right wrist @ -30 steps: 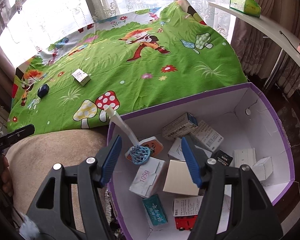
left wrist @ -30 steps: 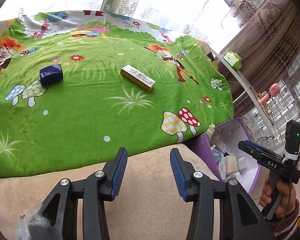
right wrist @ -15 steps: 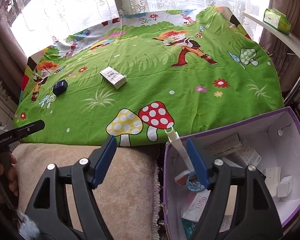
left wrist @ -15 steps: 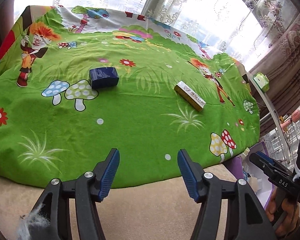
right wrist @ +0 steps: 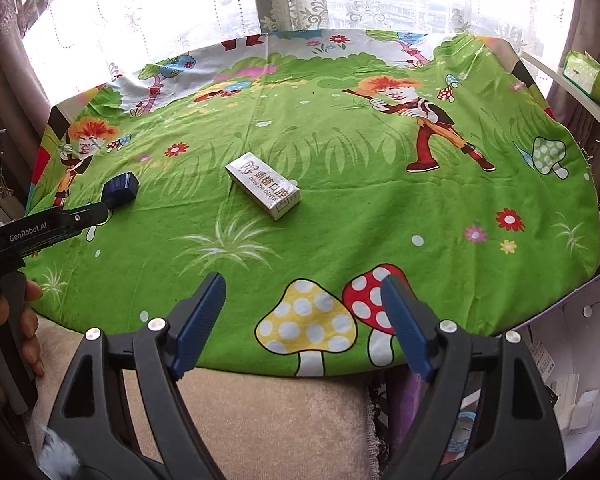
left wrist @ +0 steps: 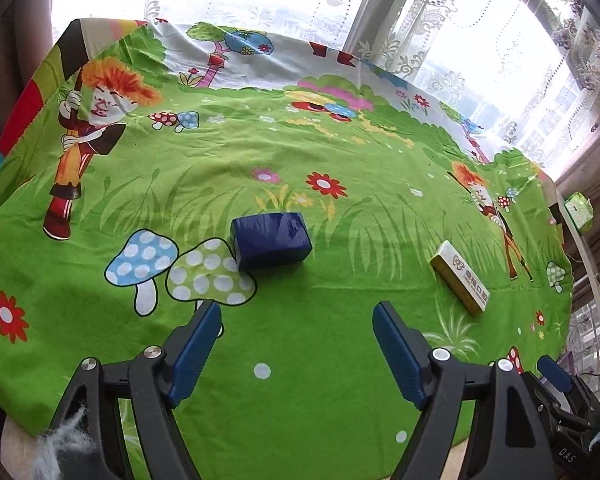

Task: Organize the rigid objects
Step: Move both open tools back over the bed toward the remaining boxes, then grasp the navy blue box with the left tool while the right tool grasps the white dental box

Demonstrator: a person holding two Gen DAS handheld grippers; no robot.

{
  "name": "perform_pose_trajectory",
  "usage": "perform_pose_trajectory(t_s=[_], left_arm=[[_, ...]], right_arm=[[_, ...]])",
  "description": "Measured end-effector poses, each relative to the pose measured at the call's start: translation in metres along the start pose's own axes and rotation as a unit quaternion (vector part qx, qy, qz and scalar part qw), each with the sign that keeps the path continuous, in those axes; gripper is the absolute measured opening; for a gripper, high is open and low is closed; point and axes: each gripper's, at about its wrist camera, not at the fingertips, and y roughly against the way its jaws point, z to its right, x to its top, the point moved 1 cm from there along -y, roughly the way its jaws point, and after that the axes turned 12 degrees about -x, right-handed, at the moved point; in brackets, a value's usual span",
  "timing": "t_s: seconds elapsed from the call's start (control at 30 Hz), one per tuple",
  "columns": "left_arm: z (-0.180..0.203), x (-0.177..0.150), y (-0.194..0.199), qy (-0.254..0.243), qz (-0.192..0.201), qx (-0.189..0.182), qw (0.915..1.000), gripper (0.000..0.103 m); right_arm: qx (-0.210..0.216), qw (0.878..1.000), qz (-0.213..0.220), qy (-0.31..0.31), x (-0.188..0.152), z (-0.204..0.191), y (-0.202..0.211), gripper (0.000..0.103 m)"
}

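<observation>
Both our grippers have swung from the purple box [right wrist: 572, 360] toward the bed, jaws opening, empty: left gripper [left wrist: 296, 344] faces the blue box [left wrist: 271, 246], right gripper [right wrist: 302, 312] the white carton [right wrist: 264, 185].

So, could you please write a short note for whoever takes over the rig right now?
Left tool: nothing between its pads, jaws opening, aimed at the dark blue box lying on the green cloth.
Right tool: also without a load, jaws opening, facing the white carton near the middle of the cloth.
Purple bin: beside the cloth at the right, with small boxes already inside.
Done: some items are binned.
Left: the blue box and the white carton both sit untouched on the cloth; likely each goes into the bin next.
</observation>
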Motion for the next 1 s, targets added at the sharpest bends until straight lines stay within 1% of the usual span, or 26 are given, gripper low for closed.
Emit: perform_pose_trajectory(t_s=[0.2, 0.3, 0.4, 0.6, 0.63, 0.67, 0.73, 0.77, 0.9, 1.0], left_arm=[[-0.010, 0.018, -0.024, 0.029, 0.006, 0.025, 0.9993, 0.080], [-0.013, 0.024, -0.034, 0.030, 0.008, 0.044, 0.9986, 0.081], [-0.016, 0.027, -0.041, 0.033, 0.008, 0.053, 0.9980, 0.081], [-0.014, 0.030, -0.047, 0.000, 0.014, 0.068, 0.9976, 0.080], [-0.013, 0.030, -0.048, -0.007, 0.016, 0.069, 0.9975, 0.076], [-0.013, 0.030, -0.048, -0.013, 0.017, 0.070, 0.9973, 0.068], [-0.013, 0.029, -0.047, -0.021, 0.020, 0.071, 0.9970, 0.058], [-0.013, 0.029, -0.046, -0.023, 0.023, 0.070, 0.9970, 0.056], [-0.015, 0.025, -0.042, -0.021, 0.030, 0.055, 0.9978, 0.056], [-0.017, 0.024, -0.039, -0.014, 0.035, 0.043, 0.9984, 0.056]], right_arm=[[-0.001, 1.000, -0.001, 0.009, 0.015, -0.017, -0.018, 0.082], [-0.003, 1.000, -0.004, 0.013, 0.020, -0.023, -0.027, 0.082], [-0.005, 1.000, -0.010, 0.012, 0.026, -0.028, -0.036, 0.083], [-0.012, 1.000, -0.027, -0.003, 0.037, -0.034, -0.052, 0.086], [-0.014, 0.999, -0.034, -0.008, 0.038, -0.033, -0.055, 0.086], [-0.015, 0.999, -0.041, -0.015, 0.038, -0.032, -0.059, 0.086], [-0.016, 0.998, -0.052, -0.031, 0.039, -0.030, -0.063, 0.086], [-0.017, 0.998, -0.057, -0.037, 0.039, -0.028, -0.065, 0.086], [-0.041, 0.995, -0.079, -0.052, 0.037, -0.020, -0.072, 0.086], [-0.076, 0.992, -0.079, -0.058, 0.041, -0.014, -0.076, 0.086]])
